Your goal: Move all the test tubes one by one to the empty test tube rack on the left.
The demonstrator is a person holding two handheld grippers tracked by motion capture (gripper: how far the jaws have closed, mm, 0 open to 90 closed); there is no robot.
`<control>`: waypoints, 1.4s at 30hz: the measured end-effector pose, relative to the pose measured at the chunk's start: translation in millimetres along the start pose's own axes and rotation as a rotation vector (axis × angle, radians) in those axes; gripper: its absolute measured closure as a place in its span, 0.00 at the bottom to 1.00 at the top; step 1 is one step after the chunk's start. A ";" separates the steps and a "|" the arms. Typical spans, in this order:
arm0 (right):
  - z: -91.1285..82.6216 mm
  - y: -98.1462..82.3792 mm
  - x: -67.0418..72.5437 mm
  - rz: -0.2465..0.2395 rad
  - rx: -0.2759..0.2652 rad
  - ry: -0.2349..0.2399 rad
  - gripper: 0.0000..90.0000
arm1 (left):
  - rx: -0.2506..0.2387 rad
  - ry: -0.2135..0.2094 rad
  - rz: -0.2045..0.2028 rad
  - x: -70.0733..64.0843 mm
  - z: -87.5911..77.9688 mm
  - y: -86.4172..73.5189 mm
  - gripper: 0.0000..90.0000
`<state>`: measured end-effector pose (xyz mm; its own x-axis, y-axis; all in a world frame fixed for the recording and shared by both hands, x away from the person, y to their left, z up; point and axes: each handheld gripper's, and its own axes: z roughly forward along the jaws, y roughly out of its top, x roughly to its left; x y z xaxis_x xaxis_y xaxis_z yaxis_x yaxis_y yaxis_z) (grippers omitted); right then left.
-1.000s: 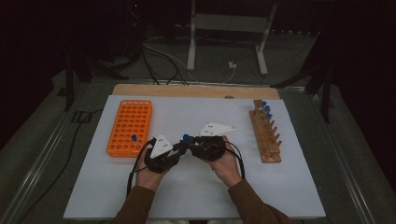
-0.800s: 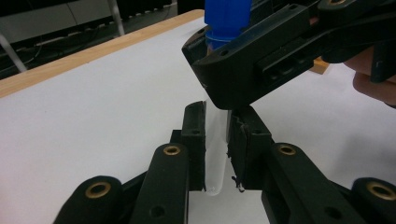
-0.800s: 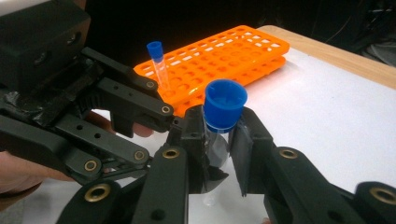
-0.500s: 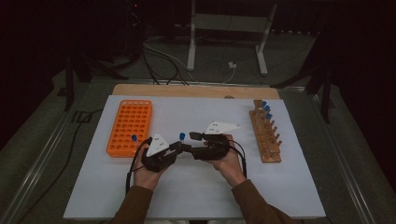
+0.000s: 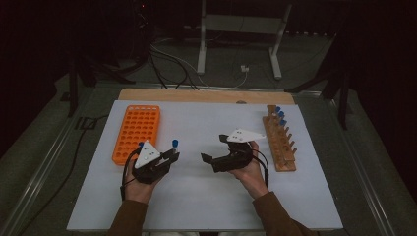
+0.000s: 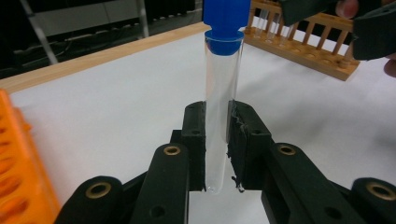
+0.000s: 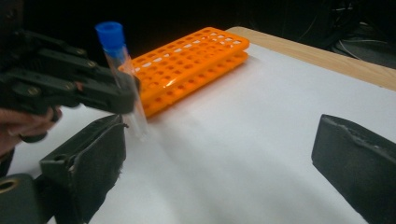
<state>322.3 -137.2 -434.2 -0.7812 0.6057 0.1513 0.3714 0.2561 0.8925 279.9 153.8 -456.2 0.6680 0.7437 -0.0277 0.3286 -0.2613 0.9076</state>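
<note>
The left gripper (image 6: 217, 144) clamps an upright blue-capped test tube (image 6: 220, 93) near the orange rack (image 5: 136, 132); the right gripper (image 5: 216, 151), jaws just opened wide, holds nothing.

orange rack (image 5: 136, 132), wooden rack (image 5: 279, 142), white mat (image 5: 196, 196)

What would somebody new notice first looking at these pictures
A clear test tube with a bright blue cap stands upright, clamped between the left gripper's black pads near the table's middle. Beside it the right gripper has just been opening, with nothing between its jaws. Next comes the vivid orange rack at the left of the white table, opposite a wooden rack of blue-capped tubes at the right.
</note>
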 end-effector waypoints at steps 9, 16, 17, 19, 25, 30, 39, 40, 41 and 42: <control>-10.2 -5.6 -5.1 -0.003 -0.008 -0.023 0.02 | -0.028 0.053 -0.020 15.1 -27.0 -6.5 0.86; -14.0 -6.8 -7.3 0.004 -0.019 -0.035 0.02 | -0.074 0.120 -0.047 30.8 -50.3 -11.7 0.86; -14.4 -7.0 -7.4 0.004 -0.021 -0.036 0.02 | -0.077 0.129 -0.052 33.6 -53.2 -11.9 0.86; -15.2 -7.6 -7.8 0.005 -0.024 -0.037 0.02 | -0.086 0.144 -0.061 38.7 -58.5 -12.8 0.86; -19.3 -9.7 -10.0 0.011 -0.028 -0.048 0.02 | -0.093 0.190 -0.092 53.1 -69.4 -18.2 0.86; -23.2 -11.0 -12.6 0.013 -0.036 -0.052 0.02 | -0.084 0.237 -0.120 65.3 -67.5 -24.7 0.86; -24.5 -12.8 -14.3 0.020 -0.041 -0.052 0.02 | -0.029 0.276 -0.112 74.4 -46.5 -31.4 0.86; -24.4 -13.0 -14.5 0.020 -0.041 -0.051 0.02 | -0.026 0.276 -0.115 75.2 -44.7 -32.3 0.86; -24.4 -13.2 -14.4 0.021 -0.041 -0.050 0.02 | -0.022 0.280 -0.118 75.7 -42.7 -33.4 0.86; -24.4 -13.2 -14.1 0.021 -0.040 -0.051 0.02 | -0.017 0.282 -0.121 76.4 -40.9 -34.6 0.86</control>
<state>316.1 -167.6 -437.7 -0.7468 0.6481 0.1489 0.3659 0.2135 0.9058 292.2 244.8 -472.6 0.4119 0.9110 -0.0204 0.3813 -0.1520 0.9119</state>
